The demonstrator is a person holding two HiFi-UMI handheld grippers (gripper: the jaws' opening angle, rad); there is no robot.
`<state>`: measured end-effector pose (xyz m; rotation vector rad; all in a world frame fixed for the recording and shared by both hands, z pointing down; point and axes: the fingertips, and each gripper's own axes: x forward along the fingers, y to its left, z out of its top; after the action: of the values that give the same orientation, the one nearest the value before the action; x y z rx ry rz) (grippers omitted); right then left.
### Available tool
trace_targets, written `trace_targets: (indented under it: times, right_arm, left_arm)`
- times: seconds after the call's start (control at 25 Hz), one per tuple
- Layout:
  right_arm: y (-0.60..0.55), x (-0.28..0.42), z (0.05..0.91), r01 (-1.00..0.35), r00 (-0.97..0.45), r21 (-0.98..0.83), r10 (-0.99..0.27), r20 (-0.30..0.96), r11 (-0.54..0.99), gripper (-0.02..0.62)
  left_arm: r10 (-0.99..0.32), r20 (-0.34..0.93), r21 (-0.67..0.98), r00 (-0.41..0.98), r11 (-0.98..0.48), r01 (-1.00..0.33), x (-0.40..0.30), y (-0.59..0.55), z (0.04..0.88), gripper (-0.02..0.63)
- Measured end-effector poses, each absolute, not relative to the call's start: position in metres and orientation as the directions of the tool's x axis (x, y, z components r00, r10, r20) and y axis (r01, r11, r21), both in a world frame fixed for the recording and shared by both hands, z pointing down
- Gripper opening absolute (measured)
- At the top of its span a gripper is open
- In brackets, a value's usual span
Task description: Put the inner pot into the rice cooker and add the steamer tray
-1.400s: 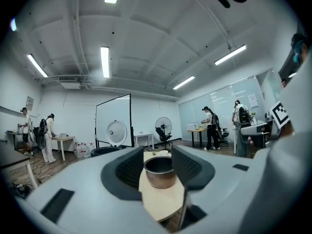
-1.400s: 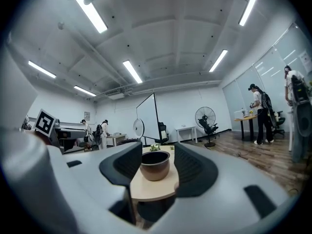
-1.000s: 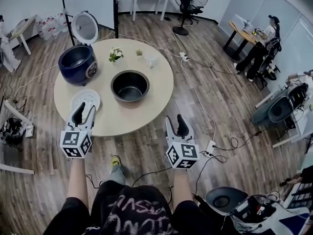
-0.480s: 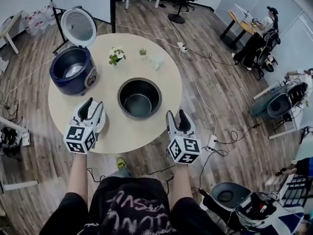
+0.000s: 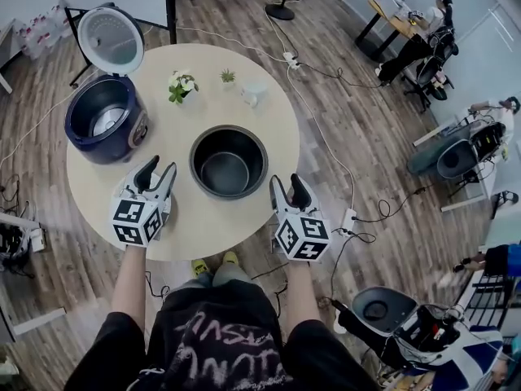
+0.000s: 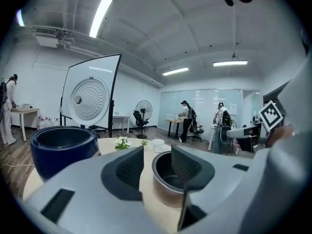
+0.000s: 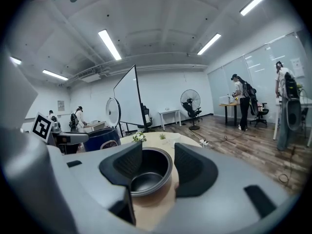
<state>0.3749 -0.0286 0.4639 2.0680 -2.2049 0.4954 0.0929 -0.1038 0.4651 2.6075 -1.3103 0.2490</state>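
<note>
The dark inner pot stands empty and upright in the middle of the round table. The blue rice cooker sits at the table's left with its lid raised. My left gripper hovers open just left of the pot, and the white steamer tray lies mostly hidden under it. My right gripper is open at the pot's near right, over the table edge. In the left gripper view the pot shows beyond the empty left gripper, the cooker to the left. In the right gripper view the pot sits straight ahead of the right gripper.
Two small potted plants and a white cup stand at the table's far side. A whiteboard stands behind the cooker. Cables run over the wooden floor to the right. People are at desks at the far right.
The person has stepped up to the table. Both grippers have moved forward toward the pot, and the left one now covers the steamer tray. Both have stayed open.
</note>
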Motion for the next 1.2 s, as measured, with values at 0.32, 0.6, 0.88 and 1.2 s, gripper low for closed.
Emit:
trace_targets:
  times: [0.32, 0.6, 0.88, 1.2]
  right_arm:
    - [-0.066, 0.382, 0.508, -0.974, -0.129, -0.223, -0.922, 0.366, 0.047, 0.212]
    - [-0.101, 0.384, 0.557, -0.957, -0.189, -0.282, -0.870, 0.455, 0.060, 0.212]
    - [-0.123, 0.376, 0.596, -0.942, -0.253, -0.326, -0.815, 0.522, 0.084, 0.204]
    - [-0.129, 0.370, 0.606, -0.921, -0.311, -0.371, -0.798, 0.517, 0.119, 0.140]
  left_arm:
    - [-0.725, 0.344, 0.153, 0.597, -0.584, -0.797, 0.121, -0.132, 0.506, 0.187]
    - [-0.683, 0.463, 0.180, 0.565, -0.552, -0.814, 0.139, -0.153, 0.555, 0.187]
    - [-0.649, 0.535, 0.194, 0.541, -0.529, -0.826, 0.152, -0.167, 0.591, 0.187]
    - [-0.628, 0.556, 0.228, 0.545, -0.515, -0.826, 0.160, -0.169, 0.601, 0.141]
